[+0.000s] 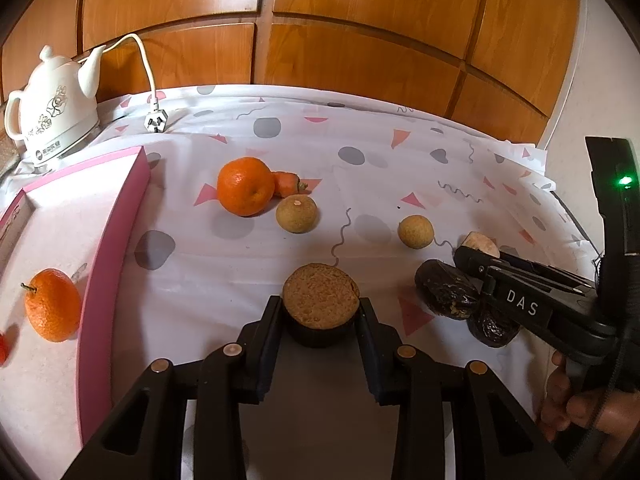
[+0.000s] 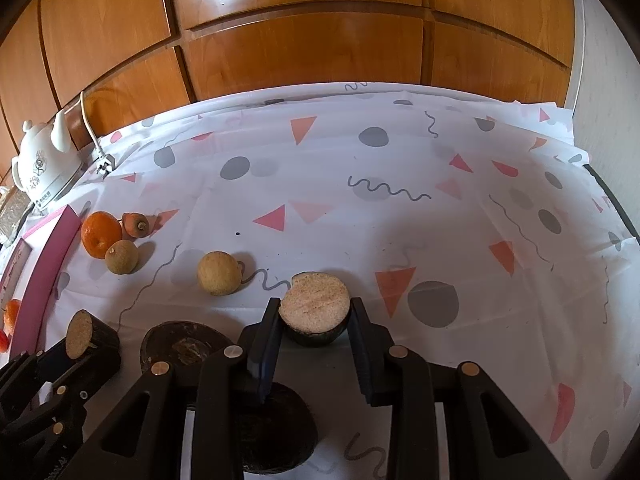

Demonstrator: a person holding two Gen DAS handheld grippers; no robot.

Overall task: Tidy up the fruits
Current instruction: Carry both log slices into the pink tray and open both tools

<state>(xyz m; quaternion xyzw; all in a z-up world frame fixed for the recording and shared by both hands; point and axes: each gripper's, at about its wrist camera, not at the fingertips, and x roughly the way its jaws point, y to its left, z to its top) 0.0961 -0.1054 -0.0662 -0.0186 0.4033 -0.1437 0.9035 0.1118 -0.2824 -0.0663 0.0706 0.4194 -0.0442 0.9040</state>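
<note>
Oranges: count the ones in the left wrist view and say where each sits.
2. One orange lies on the tablecloth beside a carrot; the other orange lies inside the pink box. More may be hidden.

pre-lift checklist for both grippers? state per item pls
1. Left gripper shut on a cut fruit half: ok.
2. Right gripper shut on the other cut half: ok.
3. Halves clear of the tablecloth: cannot tell.
4. Pink box open, with an orange inside: ok.
5. Dark wrinkled fruits sit close under the right gripper: not ok, may get knocked.
6. Loose orange, carrot and two tan round fruits away from both grippers: ok.
</note>
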